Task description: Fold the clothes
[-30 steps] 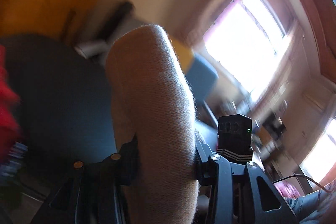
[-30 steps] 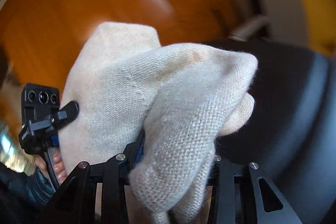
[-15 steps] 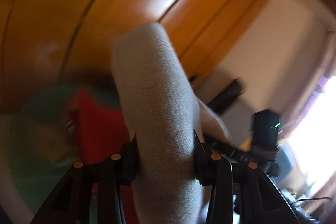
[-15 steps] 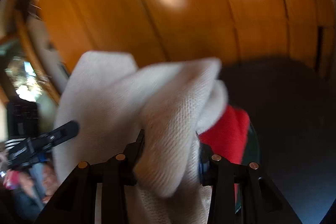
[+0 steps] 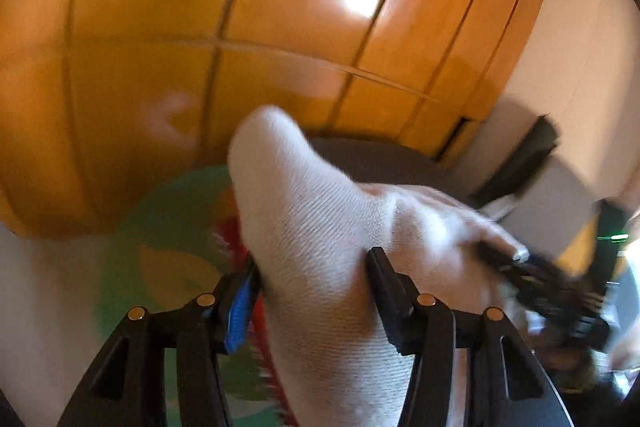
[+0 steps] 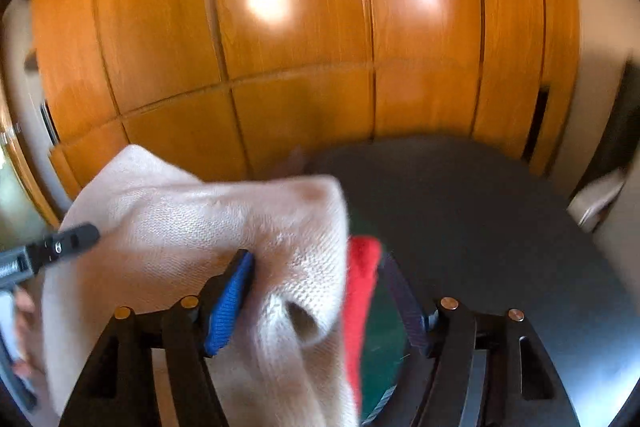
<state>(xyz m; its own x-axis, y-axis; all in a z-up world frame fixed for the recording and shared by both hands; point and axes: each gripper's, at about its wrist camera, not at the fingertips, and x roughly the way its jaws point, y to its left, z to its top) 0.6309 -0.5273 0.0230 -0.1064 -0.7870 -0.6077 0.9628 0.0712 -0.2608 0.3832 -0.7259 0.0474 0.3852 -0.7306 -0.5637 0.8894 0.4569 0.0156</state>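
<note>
Right gripper (image 6: 320, 301) fingers now spread; cream knit (image 6: 224, 227) lies loose against its blue pad, red cloth (image 6: 362, 279) between fingers. Left gripper (image 5: 314, 291) clamped on knit. Judgement: right hand releasing after fold.

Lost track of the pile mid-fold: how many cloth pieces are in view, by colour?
Cream: 1, the knit garment, clamped in the left gripper.
Red: 1, the red cloth.
Green: 1, the green piece, too blurred to identify.
Total: 3.
</note>
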